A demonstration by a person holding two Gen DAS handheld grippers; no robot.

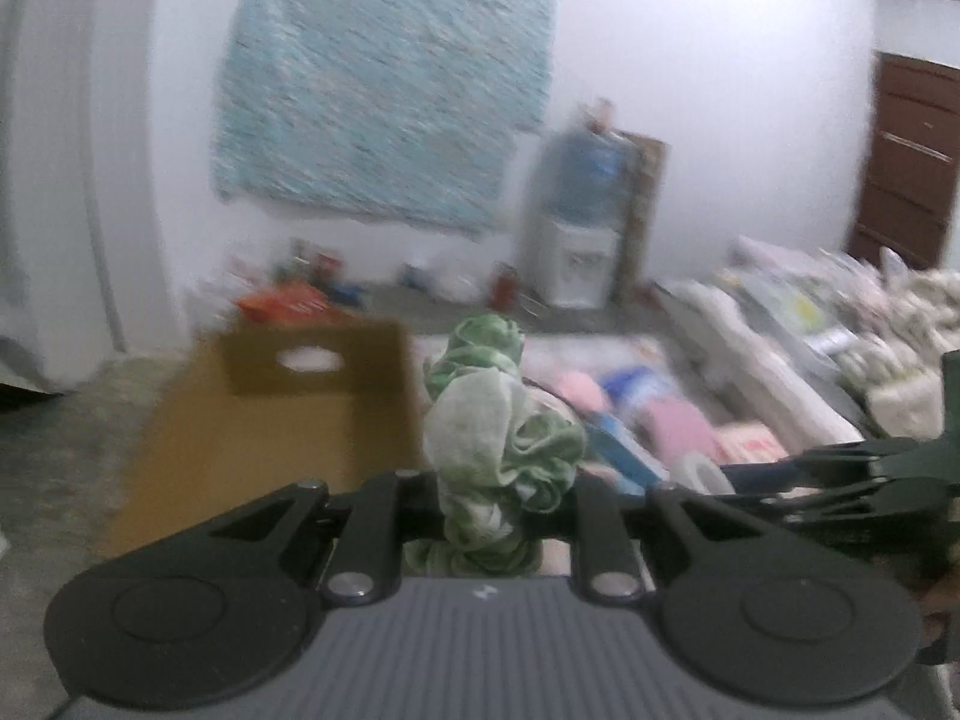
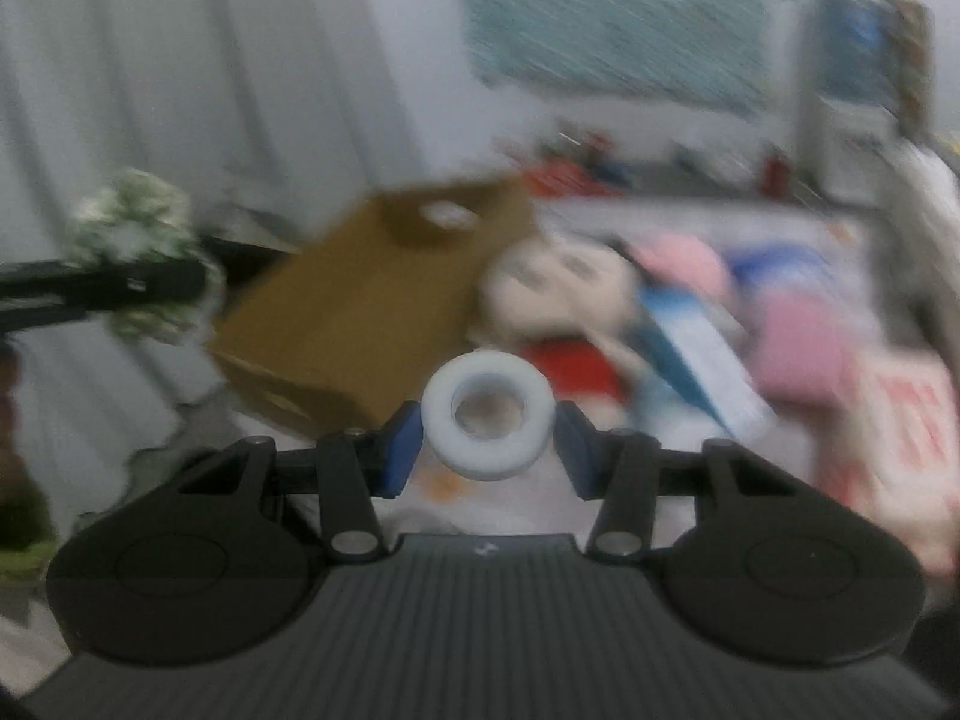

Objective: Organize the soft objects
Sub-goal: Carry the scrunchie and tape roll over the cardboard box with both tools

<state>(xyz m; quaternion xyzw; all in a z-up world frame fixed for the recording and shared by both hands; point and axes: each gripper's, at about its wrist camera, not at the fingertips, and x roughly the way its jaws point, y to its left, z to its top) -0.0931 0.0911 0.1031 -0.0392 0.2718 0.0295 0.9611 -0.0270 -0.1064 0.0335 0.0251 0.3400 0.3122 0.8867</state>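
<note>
My left gripper (image 1: 498, 504) is shut on a bunched green and white cloth (image 1: 498, 420), which is held up in the air and hides the fingertips. In the right wrist view that cloth (image 2: 138, 228) and the left gripper (image 2: 150, 288) show at the left, level with the box. My right gripper (image 2: 489, 426) holds a white ring (image 2: 487, 420) between its blue pads (image 2: 402, 444), lifted off the surface. An open brown cardboard box (image 2: 372, 312) with a hand hole stands ahead of both. The right gripper's fingers (image 1: 840, 474) and the white ring (image 1: 702, 474) also show at the right of the left wrist view.
A plush doll (image 2: 558, 282) with a red body lies beside the box among pink (image 2: 798, 342) and blue (image 2: 690, 330) soft things on a bed. Folded bedding (image 1: 780, 348) is piled at the right. A water dispenser (image 1: 576, 222) stands against the wall under a teal hanging (image 1: 384, 96). Both views are blurred.
</note>
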